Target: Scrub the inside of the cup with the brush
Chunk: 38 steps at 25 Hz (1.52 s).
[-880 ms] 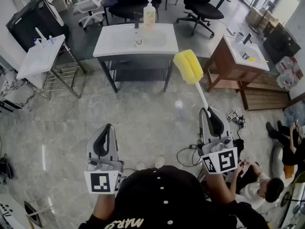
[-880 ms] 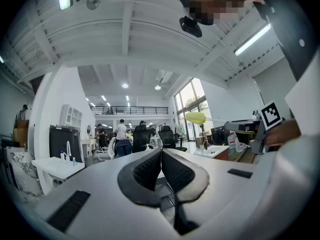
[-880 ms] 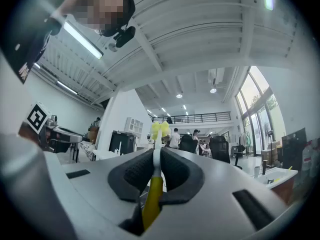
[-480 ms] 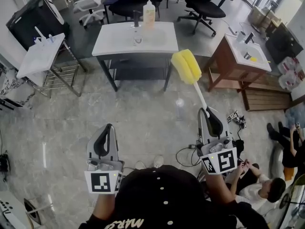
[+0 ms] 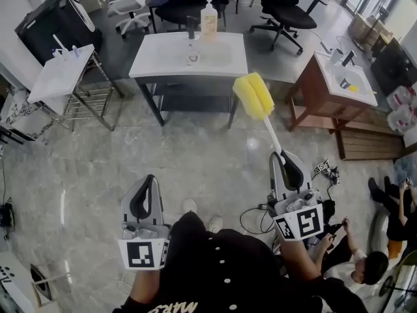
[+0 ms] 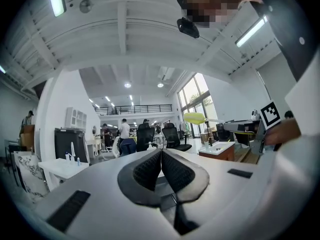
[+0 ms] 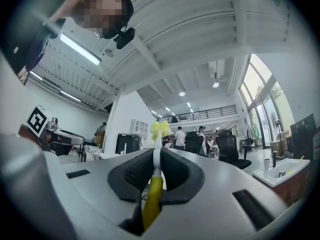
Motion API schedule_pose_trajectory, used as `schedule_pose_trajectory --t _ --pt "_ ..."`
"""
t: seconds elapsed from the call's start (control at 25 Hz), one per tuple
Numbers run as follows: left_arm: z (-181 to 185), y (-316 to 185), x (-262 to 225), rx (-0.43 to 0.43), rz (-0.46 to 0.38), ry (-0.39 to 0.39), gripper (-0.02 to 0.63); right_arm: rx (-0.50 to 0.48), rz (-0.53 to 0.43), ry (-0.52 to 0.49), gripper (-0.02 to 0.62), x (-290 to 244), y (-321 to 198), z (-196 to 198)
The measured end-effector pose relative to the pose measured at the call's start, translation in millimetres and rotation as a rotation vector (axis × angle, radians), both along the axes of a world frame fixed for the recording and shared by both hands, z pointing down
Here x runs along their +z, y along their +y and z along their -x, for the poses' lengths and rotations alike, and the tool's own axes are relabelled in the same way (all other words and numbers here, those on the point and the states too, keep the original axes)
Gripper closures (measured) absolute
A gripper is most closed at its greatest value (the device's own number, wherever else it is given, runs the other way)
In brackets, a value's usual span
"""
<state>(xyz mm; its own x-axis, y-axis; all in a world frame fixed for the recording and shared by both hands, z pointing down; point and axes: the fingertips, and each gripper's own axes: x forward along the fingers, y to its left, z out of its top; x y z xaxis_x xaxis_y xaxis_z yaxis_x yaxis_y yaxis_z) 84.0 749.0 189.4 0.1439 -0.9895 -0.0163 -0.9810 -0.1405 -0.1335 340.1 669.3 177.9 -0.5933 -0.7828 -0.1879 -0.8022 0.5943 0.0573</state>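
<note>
Yellow sponge on a thin white stem: the brush (image 5: pixel 254 96) is clamped by its handle between the fingers of the right gripper (image 5: pixel 283 156), with its head out ahead over the stone floor. The left gripper (image 5: pixel 149 185) has its fingers (image 6: pixel 145 171) pressed together on nothing. By my reading the scrubbing has not begun; this is the approach, with the tool in hand and the cup not. What looks like a small clear cup (image 5: pixel 190 57) stands on the white counter (image 5: pixel 156 60) ahead, just below the dark tap (image 5: pixel 190 26) and near a soap bottle (image 5: pixel 208 18), well apart from both grippers. The next move calls for closing on that counter, spreading the left fingers to take and steady the cup, then lining the sponge head up with its mouth. The way there looks open, though cables (image 5: pixel 254 212) lie on the floor by the person's feet. A wooden washstand (image 5: pixel 313 90) stands to the right and a smaller white stand (image 5: pixel 58 77) to the left. Office chairs (image 5: pixel 290 12) sit behind the counter, and someone (image 5: pixel 358 266) sits on the floor at the right, off the path.
</note>
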Motion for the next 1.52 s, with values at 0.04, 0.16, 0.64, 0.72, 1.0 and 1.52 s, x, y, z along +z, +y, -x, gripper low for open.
schedule_pose_trajectory --t 0.04,0.16,0.64,0.72,1.0,1.52 --pt "0.6 -1.8 0.4 -0.004 0.001 -0.001 0.580 -0.001 0.002 0.000 0.547 0.4 -2.9 -0.5" --pt "2.6 -11.5 2.0 -0.014 0.009 -0.003 0.580 -0.004 0.002 -0.005 0.548 0.0 -13.1 -0.9" --pt "24.5 -96.8 8.6 0.000 -0.006 0.025 0.580 0.015 0.015 0.020 0.548 5.7 -88.8 14.5" --pt "29.8 -116.2 8.4 0.006 -0.006 0.030 0.580 0.022 0.014 0.026 0.548 4.9 -106.3 19.2" --pt "53.6 -180.2 3.0 0.025 -0.007 0.035 0.578 0.035 0.014 0.031 0.548 -2.6 -164.7 41.7" --pt "113.6 -272.4 -1.8 0.058 -0.016 0.035 0.580 0.079 0.009 0.024 0.548 -6.5 -254.9 98.0"
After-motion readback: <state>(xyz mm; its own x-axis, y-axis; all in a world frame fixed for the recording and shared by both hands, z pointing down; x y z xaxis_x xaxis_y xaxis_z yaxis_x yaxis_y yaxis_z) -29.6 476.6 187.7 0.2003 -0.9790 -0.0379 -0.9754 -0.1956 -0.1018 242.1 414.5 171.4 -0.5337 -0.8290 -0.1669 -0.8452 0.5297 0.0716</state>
